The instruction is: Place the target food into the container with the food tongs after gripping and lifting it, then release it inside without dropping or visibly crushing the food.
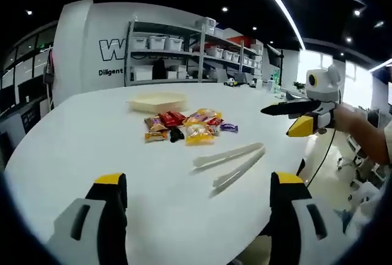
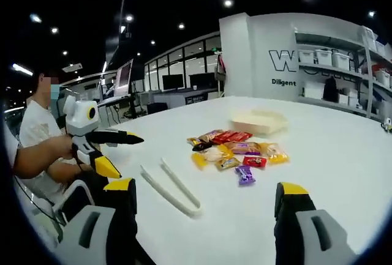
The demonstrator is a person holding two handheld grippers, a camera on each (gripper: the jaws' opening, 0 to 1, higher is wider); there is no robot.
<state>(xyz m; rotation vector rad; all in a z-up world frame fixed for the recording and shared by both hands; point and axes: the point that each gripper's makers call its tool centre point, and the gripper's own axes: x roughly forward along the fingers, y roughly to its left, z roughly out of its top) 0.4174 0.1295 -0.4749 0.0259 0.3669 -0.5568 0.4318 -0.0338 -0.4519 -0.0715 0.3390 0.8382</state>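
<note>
White plastic food tongs (image 1: 229, 164) lie flat on the white round table (image 1: 73, 149), just beyond my left gripper (image 1: 199, 179), whose yellow-tipped jaws stand wide open and empty. A pile of wrapped snacks (image 1: 187, 127) lies past the tongs, and behind it sits a shallow beige container (image 1: 157, 101). The right gripper (image 1: 277, 122) hovers open above the table's right side, held by a person's hand. In the right gripper view, my right gripper (image 2: 205, 188) is open and empty near the tongs (image 2: 168, 186), with the snacks (image 2: 239, 149) and the container (image 2: 260, 120) beyond. The left gripper (image 2: 130, 156) hangs open at the left.
Metal shelves with white bins (image 1: 196, 54) stand behind the table by a white wall. A person (image 2: 37, 142) sits at the table's edge, holding the grippers. Desks with monitors (image 2: 125, 78) fill the room behind. Bare tabletop (image 2: 343, 155) lies around the snacks.
</note>
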